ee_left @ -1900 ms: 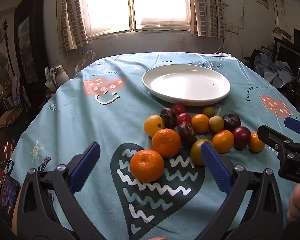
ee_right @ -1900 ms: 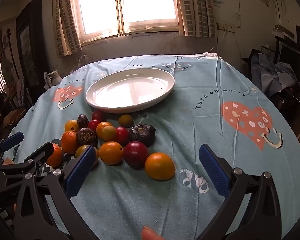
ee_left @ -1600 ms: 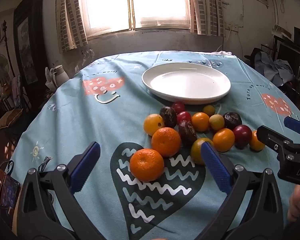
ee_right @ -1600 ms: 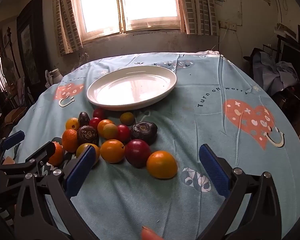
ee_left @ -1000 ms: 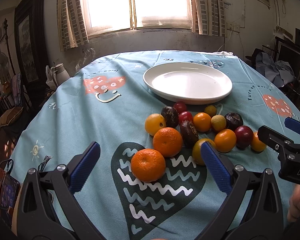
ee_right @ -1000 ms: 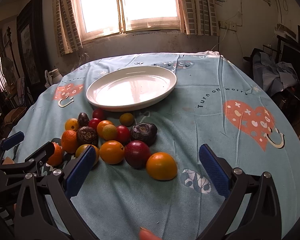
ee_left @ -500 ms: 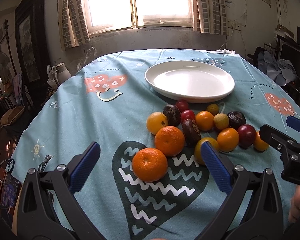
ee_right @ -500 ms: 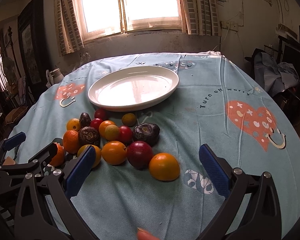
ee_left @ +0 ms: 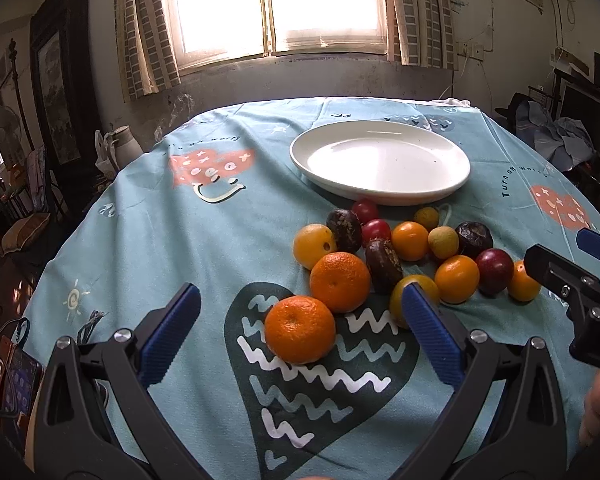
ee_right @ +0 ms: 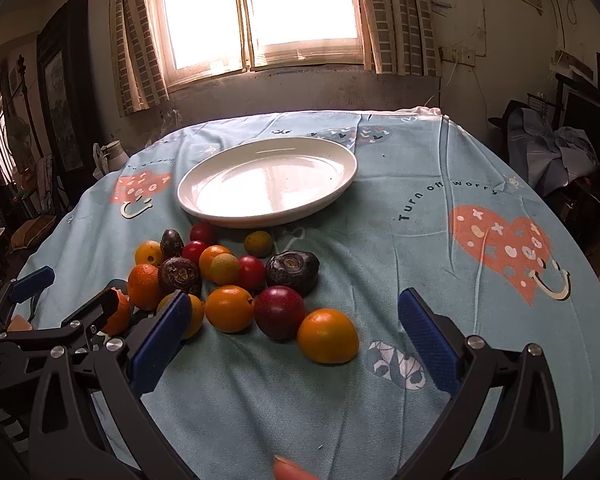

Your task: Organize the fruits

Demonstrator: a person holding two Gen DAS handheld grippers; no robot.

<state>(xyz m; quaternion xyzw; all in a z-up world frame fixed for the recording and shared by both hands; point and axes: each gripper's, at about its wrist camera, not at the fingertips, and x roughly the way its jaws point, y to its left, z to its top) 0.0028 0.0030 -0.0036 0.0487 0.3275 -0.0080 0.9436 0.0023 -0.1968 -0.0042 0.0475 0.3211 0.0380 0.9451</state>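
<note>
**Both hand-held grippers released over a table of loose fruit**

The left hand-held gripper (ee_left: 298,322) hangs low over the near edge of the table (ee_left: 148,240), its blue-padded jaws spread wide and gripping nothing. Directly ahead of it, between the two pads, lies a large mandarin (ee_left: 300,329) on the dark heart print of the blue tablecloth (ee_left: 204,280). A second mandarin (ee_left: 339,282) sits just beyond and touches the first. The yellow-orange fruit (ee_left: 414,300) is partly hidden behind this gripper's right pad.

The right hand-held gripper (ee_right: 294,340) is likewise released, jaws wide apart, with nothing between them. Just ahead of it, nearer its right pad, rests an orange fruit (ee_right: 328,335), touching a dark red plum (ee_right: 279,312) on its left. Farther ahead and to the left the rest of the fruit cluster (ee_right: 220,268) lies bunched together: small oranges, red plums, wrinkled dark passion fruits and a greenish-yellow one.

Beyond the cluster, well ahead of both grippers, stands the white plate (ee_right: 340,184) with no fruit in it; the nearest red fruit lies just beside its rim.

In the left wrist view the right gripper shows at the right edge; in the right wrist view the left gripper shows at the left edge, close to the mandarins. A fingertip (ee_right: 290,470) peeks in at the bottom of the right wrist view.
</note>
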